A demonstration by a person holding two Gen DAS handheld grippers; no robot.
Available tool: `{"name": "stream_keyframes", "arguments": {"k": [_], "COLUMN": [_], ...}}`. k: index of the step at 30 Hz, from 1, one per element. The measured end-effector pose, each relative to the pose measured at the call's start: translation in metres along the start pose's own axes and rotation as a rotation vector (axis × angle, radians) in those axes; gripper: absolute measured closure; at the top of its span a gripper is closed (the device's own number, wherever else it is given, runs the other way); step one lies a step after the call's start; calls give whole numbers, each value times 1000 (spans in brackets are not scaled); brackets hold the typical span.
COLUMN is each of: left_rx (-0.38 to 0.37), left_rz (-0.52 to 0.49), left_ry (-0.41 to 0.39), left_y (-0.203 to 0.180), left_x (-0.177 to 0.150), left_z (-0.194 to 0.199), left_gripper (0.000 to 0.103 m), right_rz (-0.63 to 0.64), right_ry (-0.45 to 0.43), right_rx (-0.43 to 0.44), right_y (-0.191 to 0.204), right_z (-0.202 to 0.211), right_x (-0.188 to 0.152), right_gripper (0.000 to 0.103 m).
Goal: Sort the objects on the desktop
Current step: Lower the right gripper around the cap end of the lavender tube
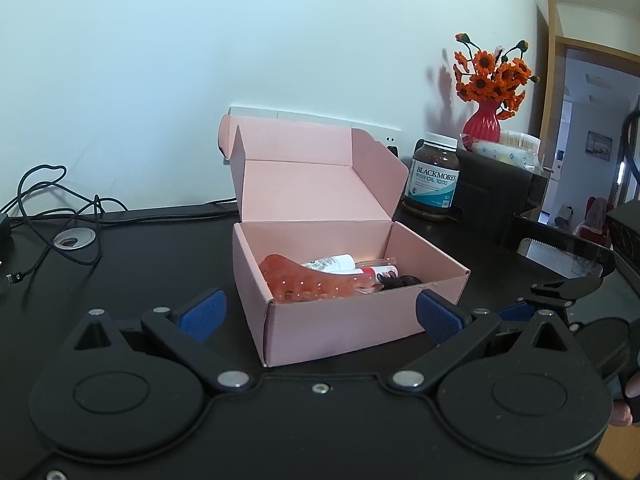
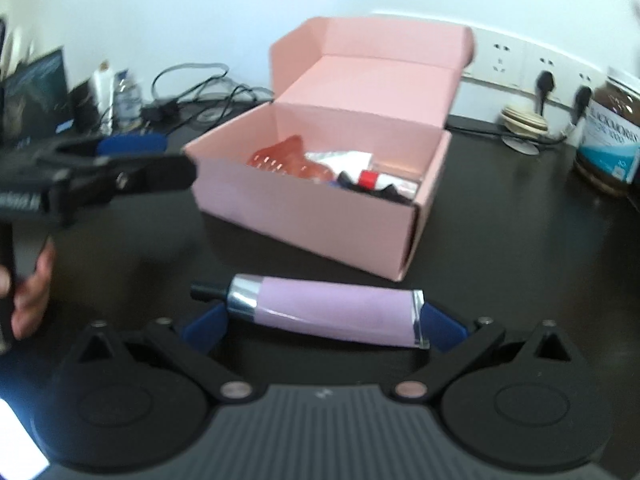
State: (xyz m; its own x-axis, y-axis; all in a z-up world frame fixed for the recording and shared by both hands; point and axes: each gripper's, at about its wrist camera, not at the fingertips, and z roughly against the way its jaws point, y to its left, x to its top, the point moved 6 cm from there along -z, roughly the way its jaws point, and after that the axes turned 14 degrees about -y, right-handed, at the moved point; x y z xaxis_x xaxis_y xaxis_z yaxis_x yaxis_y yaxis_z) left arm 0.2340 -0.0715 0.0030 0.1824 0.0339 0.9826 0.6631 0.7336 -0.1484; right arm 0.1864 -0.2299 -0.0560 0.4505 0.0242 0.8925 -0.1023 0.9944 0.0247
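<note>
Right gripper has its blue pads spread wide, one at each end of the lilac tube, which lies crosswise between them on the black desk just near of the open pink box; whether the pads actually press the tube I cannot tell. Left gripper hovers spread and empty before the box, which already holds a pink comb and small bottles. Gripped end to end, the soft tube could buckle or slip out and roll away.
</note>
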Motion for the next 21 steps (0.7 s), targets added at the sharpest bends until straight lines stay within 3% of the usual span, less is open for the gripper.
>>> {"name": "stream_keyframes", "arguments": {"k": [3,21], "left_rx": [0,-3], "left_rz": [2,-16], "left_ry": [0,3], "left_y": [0,-3], "left_x": [0,-1], "left_z": [0,0], "left_gripper": [0,0], "right_rz": [-4,339], "right_ry": [3,-52], "right_rx": [12,107], "right_y": [1,15], "right_z": [-1,22], "right_x": [1,-7], "right_gripper": [1,1]}}
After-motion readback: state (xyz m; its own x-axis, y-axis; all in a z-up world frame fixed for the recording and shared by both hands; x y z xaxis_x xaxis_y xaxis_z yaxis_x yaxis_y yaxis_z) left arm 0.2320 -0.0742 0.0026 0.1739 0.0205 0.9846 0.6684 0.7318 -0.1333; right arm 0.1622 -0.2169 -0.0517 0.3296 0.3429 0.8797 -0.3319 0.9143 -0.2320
